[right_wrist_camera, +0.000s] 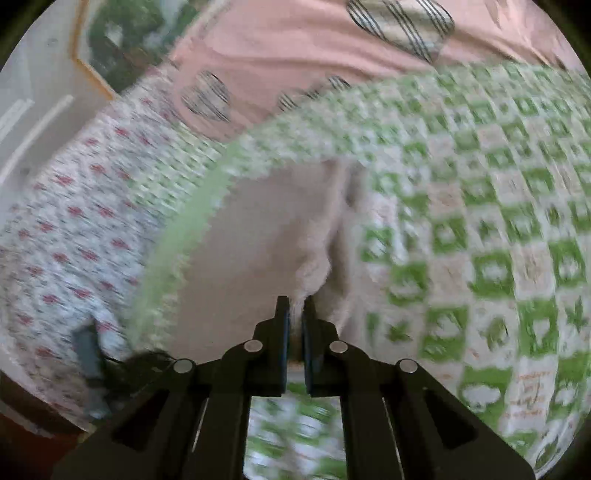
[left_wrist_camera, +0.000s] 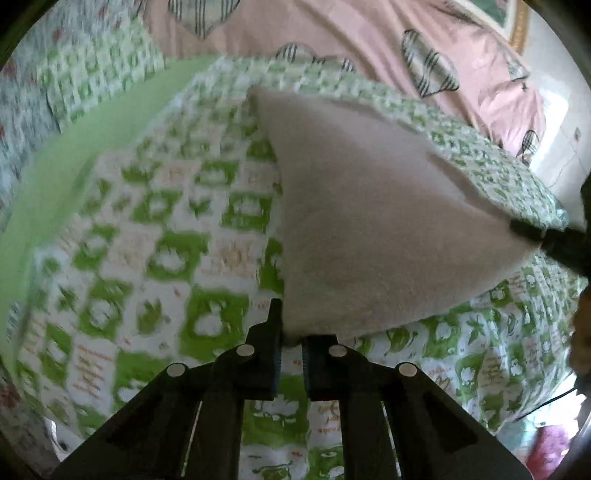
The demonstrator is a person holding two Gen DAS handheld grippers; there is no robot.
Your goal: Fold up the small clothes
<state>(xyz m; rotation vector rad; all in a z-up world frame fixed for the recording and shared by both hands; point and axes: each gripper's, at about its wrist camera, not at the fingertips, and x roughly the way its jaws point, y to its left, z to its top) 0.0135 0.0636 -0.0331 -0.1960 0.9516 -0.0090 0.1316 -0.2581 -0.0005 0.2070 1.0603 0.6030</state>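
A small garment with a green-and-white checked print and a plain cream fleece lining point(left_wrist_camera: 369, 221) lies spread on a bed. In the left wrist view a flap of it is turned back, lining up. My left gripper point(left_wrist_camera: 291, 332) is shut on the near corner of that flap. At the right edge of that view the black tip of my right gripper point(left_wrist_camera: 535, 232) pinches the flap's other corner. In the blurred right wrist view my right gripper point(right_wrist_camera: 295, 314) is shut on a bunched cream edge point(right_wrist_camera: 314, 266), beside the garment's pale green border point(right_wrist_camera: 184, 236).
A pink quilt with striped heart patches point(left_wrist_camera: 332, 33) covers the bed behind the garment. A white sheet with small red flowers point(right_wrist_camera: 74, 236) lies to the left in the right wrist view, with a dark object and cable point(right_wrist_camera: 88, 354) on it. A framed panel point(right_wrist_camera: 96, 48) stands beyond.
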